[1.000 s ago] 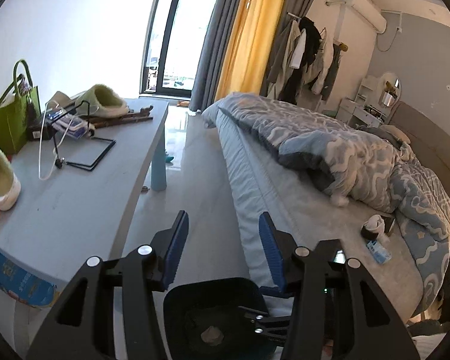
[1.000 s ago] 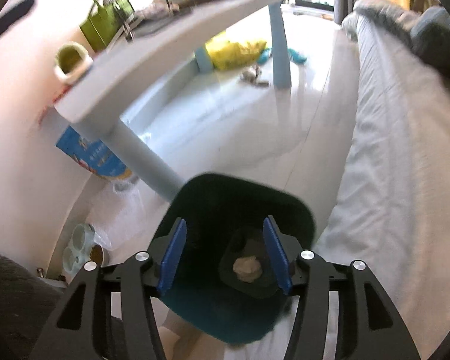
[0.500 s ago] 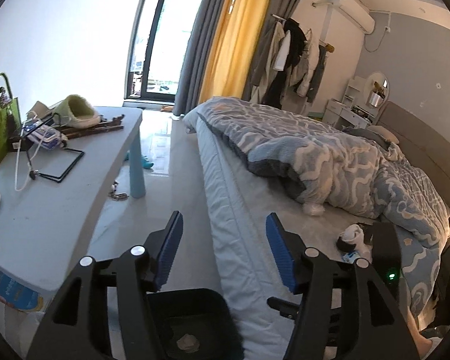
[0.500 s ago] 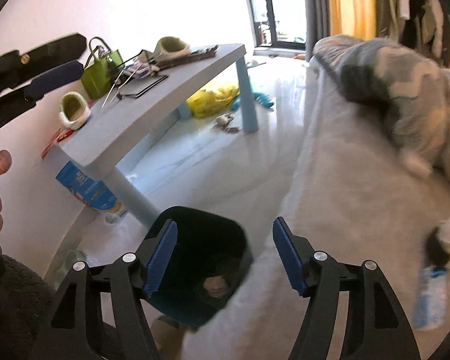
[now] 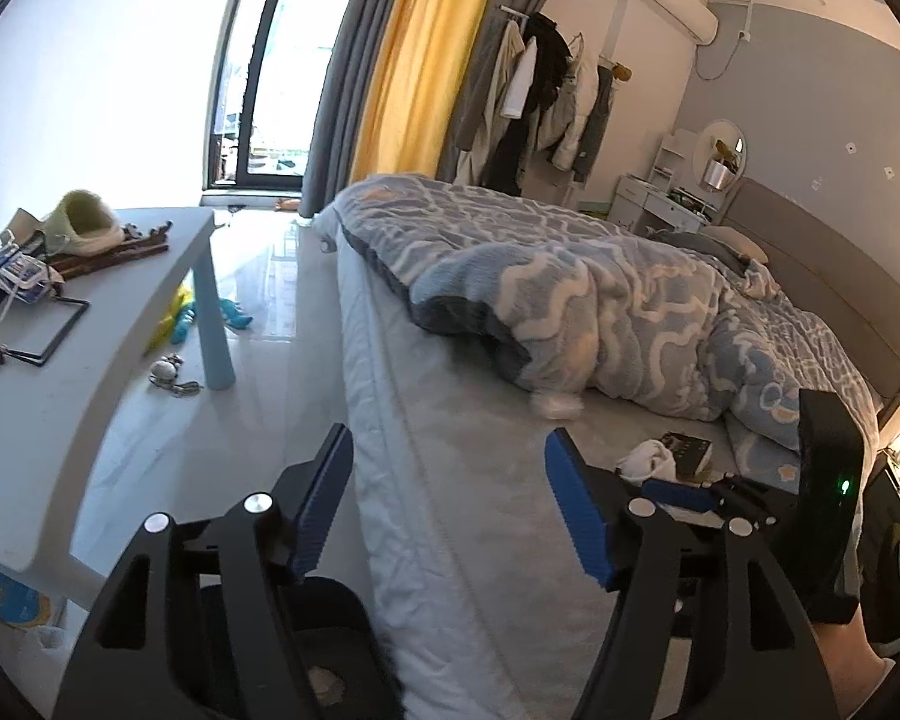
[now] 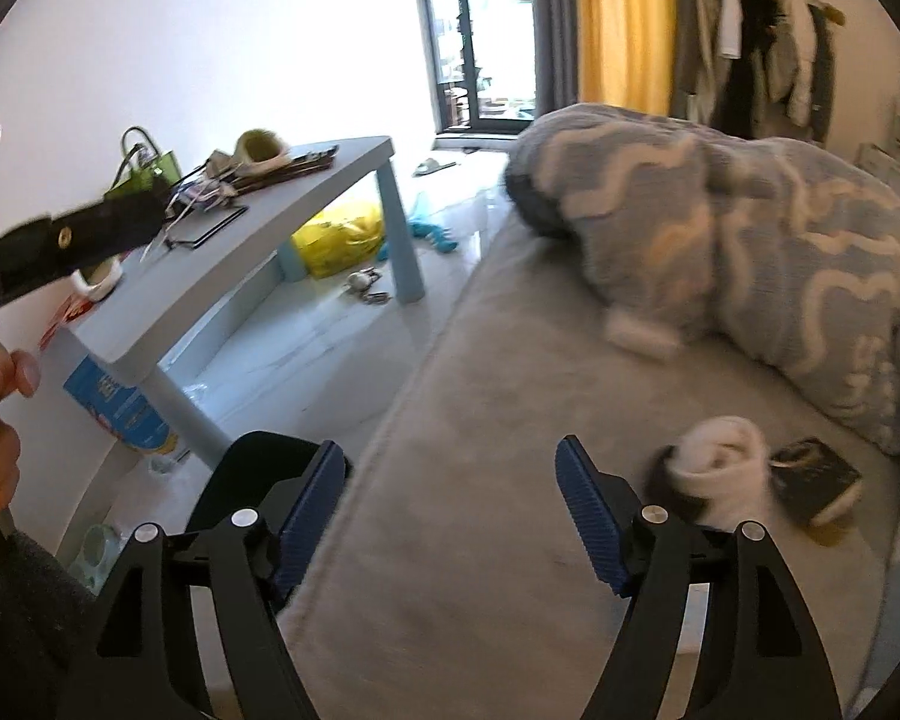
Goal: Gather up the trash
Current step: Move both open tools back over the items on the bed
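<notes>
Both tongs, left (image 5: 447, 504) and right (image 6: 450, 516), are spreading wider with nothing between them above the bed (image 6: 480, 450); a crumpled white wad (image 6: 723, 468) lies just right of the right tongs, the black bin (image 6: 252, 480) below left.

Blue wavy-patterned blanket (image 5: 600, 300), yellow curtain (image 5: 414, 54)
</notes>
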Motion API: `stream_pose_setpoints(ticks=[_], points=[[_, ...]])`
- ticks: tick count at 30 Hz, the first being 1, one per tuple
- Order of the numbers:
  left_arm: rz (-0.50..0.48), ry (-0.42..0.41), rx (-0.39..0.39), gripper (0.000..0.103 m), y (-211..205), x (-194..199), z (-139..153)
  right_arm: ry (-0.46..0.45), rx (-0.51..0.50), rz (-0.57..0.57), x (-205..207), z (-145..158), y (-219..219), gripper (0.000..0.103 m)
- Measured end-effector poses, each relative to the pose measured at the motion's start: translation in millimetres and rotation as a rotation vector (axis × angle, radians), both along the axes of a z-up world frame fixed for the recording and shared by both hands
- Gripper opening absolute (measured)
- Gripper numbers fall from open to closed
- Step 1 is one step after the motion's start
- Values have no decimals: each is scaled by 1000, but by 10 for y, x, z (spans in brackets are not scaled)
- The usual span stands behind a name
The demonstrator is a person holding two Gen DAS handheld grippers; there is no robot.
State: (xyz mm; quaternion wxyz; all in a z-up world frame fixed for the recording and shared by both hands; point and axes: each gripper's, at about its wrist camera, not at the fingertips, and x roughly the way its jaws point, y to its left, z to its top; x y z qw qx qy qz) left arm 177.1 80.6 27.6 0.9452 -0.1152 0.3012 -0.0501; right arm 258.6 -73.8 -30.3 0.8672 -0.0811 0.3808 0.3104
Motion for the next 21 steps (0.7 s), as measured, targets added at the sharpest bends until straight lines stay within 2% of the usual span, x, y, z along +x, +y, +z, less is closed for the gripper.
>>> stream_pose_setpoints(ticks=[6, 14, 21], points=[[-26, 29, -7, 77, -265, 90, -97, -26, 18, -64, 137, 81, -452, 78], [-90, 82, 0, 84, -802, 241, -243, -7, 105, -216, 363, 74, -1237, 78], [-142, 150, 4, 92, -1305, 379, -446, -2, 140, -291, 476, 31, -1722, 81]])
